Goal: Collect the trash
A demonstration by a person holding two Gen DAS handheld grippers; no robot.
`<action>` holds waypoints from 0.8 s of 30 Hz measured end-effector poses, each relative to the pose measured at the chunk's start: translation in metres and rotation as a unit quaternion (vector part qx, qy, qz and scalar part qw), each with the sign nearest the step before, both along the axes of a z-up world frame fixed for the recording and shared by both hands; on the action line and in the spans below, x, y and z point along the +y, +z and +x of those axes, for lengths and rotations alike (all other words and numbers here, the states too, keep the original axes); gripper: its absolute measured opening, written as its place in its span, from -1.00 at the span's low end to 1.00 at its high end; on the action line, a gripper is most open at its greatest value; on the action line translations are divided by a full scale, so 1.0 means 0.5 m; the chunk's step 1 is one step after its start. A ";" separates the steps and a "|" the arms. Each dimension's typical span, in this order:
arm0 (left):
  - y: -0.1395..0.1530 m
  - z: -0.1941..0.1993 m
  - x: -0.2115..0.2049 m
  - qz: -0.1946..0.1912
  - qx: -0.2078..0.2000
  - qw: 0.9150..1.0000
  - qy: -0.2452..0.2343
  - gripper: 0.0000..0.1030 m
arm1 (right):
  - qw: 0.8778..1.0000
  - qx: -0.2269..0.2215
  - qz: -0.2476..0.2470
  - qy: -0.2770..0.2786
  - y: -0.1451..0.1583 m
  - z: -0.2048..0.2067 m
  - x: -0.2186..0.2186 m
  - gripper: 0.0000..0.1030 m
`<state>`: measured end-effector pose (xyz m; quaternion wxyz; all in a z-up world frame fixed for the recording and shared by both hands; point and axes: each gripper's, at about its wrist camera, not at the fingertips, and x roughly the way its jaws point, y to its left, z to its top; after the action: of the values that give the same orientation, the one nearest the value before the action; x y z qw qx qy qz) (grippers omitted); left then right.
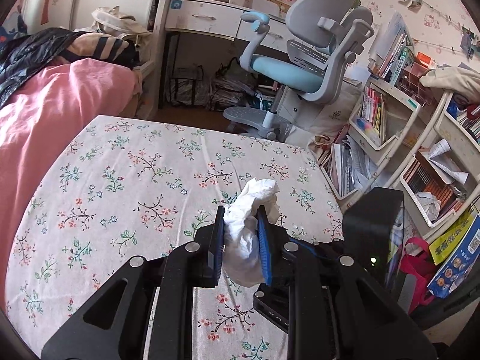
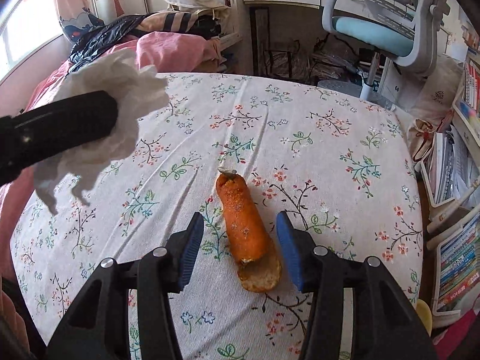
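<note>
Floral bedsheet [image 2: 300,126] is spread under both grippers. Crumpled tissue [image 1: 249,225] is clamped in the left gripper [image 1: 240,219]. An orange peel [image 2: 243,225] is straddled, untouched, by the parted right gripper [image 2: 240,228].

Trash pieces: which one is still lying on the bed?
The orange peel. It lies flat on the floral sheet between the open pads of the right gripper, untouched. The crumpled tissue is off the bed, clamped in the left gripper.
</note>
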<state>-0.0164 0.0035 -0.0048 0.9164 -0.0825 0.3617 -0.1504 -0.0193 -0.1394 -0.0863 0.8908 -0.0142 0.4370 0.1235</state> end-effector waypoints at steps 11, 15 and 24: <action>0.008 -0.033 -0.045 0.002 -0.007 1.000 -0.024 -0.63 | 1.000 -0.027 -0.001 -0.013 0.065 -0.114 -0.047 -0.59; 0.013 -0.063 -0.096 0.004 -0.012 0.999 -0.048 -0.63 | 0.998 -0.044 -0.001 -0.033 0.107 -0.188 -0.097 -0.59; 0.016 -0.160 -0.222 0.012 -0.022 0.995 -0.098 -0.63 | 0.994 -0.063 -0.009 -0.086 0.139 -0.309 -0.217 -0.59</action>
<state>-0.0964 -0.1075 0.0034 0.9059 -0.0323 0.3493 -0.2374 -0.1741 -0.2481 -0.0170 0.9238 0.0074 0.3805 0.0416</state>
